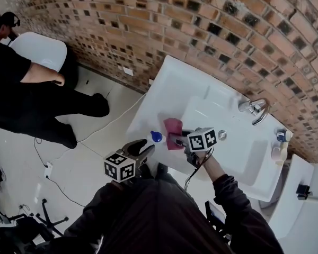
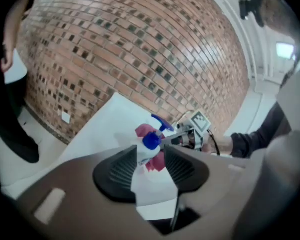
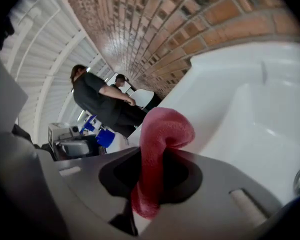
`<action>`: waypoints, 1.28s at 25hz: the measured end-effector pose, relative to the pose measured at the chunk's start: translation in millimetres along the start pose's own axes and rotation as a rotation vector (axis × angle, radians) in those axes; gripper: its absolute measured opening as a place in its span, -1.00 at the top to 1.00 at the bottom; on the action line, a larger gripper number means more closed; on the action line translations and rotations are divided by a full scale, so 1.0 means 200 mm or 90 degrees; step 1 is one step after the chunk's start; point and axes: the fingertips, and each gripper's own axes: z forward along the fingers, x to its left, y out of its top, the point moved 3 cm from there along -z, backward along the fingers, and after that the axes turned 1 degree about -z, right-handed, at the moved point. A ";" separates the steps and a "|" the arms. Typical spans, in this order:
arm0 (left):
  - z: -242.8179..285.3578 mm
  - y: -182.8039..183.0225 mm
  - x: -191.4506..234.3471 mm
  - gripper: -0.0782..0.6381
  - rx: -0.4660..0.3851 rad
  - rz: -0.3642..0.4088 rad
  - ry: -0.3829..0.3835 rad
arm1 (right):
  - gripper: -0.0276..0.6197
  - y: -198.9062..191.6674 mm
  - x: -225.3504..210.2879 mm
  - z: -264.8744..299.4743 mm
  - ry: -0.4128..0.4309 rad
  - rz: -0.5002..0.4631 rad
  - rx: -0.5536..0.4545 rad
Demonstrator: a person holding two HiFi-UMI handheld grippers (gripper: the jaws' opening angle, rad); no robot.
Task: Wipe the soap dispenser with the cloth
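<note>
**Bottle bracketed, cloth closing in at the sink**

Far left, a seated person (image 1: pixel 21 89) in dark clothes, well clear of the action. Now to the near edge of the white sink (image 1: pixel 164 83). The left gripper (image 1: pixel 144 150) has its fingers on either side of the soap dispenser (image 1: pixel 157 137), and its own view shows the white body between the pads and the blue pump poking above. A sliver of gap shows at the right pad, so I read that as bracketed, not clamped.

The bottle stands upright on the sink's flat ledge. It looks small, light and smooth. It is probably slick and easy to topple, so the grip belongs low on the body under the collar, never on the nozzle.

Just beside it hangs the red cloth (image 1: pixel 173 126), soft and limp, flopping over in a fold. The right gripper (image 1: pixel 174 140) has its fingers clenched on a bunched part, leaving that loose fold free to rub the bottle. Further right, the chrome tap (image 1: pixel 254 110) sits untouched.
</note>
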 end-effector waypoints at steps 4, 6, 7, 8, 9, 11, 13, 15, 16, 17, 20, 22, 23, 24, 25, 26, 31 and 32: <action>0.04 -0.01 -0.02 0.37 0.025 0.006 -0.004 | 0.65 0.07 0.07 0.03 -0.015 -0.139 0.054; 0.05 0.00 0.00 0.39 0.035 0.029 0.009 | 0.65 0.08 0.10 0.07 -0.013 -0.174 0.078; 0.06 0.01 0.00 0.38 0.036 0.034 0.014 | 0.66 0.07 0.11 0.08 -0.012 -0.189 0.089; 0.05 0.02 0.01 0.38 0.036 0.036 0.016 | 0.66 0.06 0.13 0.09 -0.011 -0.203 0.100; 0.05 0.03 0.02 0.38 0.035 0.034 0.015 | 0.66 0.04 0.15 0.09 -0.009 -0.216 0.111; 0.05 0.04 0.03 0.38 0.037 0.032 0.008 | 0.66 0.01 0.19 0.09 -0.010 -0.229 0.118; 0.05 0.04 0.05 0.39 0.043 0.037 0.002 | 0.66 -0.01 0.21 0.08 -0.013 -0.223 0.109; 0.06 0.04 0.06 0.39 0.052 0.045 -0.007 | 0.66 -0.03 0.24 0.08 -0.013 -0.207 0.097; 0.06 0.05 0.06 0.39 0.057 0.051 -0.012 | 0.66 -0.05 0.26 0.08 -0.013 -0.198 0.089; 0.06 0.05 0.07 0.38 0.064 0.060 -0.017 | 0.66 -0.06 0.27 0.08 -0.013 -0.187 0.081; 0.06 0.06 0.09 0.38 0.090 0.091 -0.031 | 0.66 -0.07 0.27 0.08 -0.012 -0.151 0.053; 0.05 0.06 0.09 0.39 0.096 0.100 -0.033 | 0.66 -0.05 0.26 0.05 -0.006 -0.126 0.031; 0.04 0.06 0.09 0.39 0.096 0.101 -0.031 | 0.66 -0.03 0.26 0.02 0.007 -0.107 0.016; 0.04 0.06 0.10 0.39 0.096 0.101 -0.028 | 0.66 0.00 0.26 0.00 0.025 -0.082 -0.004; 0.04 0.06 0.10 0.39 0.095 0.102 -0.025 | 0.66 0.03 0.26 -0.03 0.048 -0.053 -0.025; 0.04 0.06 0.09 0.39 0.095 0.102 -0.023 | 0.66 0.07 0.26 -0.04 0.071 -0.024 -0.045; 0.06 0.03 0.08 0.39 0.105 0.098 -0.024 | 0.66 0.12 0.24 0.01 0.137 0.067 -0.044; 0.06 0.02 0.08 0.39 0.107 0.096 -0.023 | 0.66 0.10 0.22 0.04 0.131 0.068 -0.029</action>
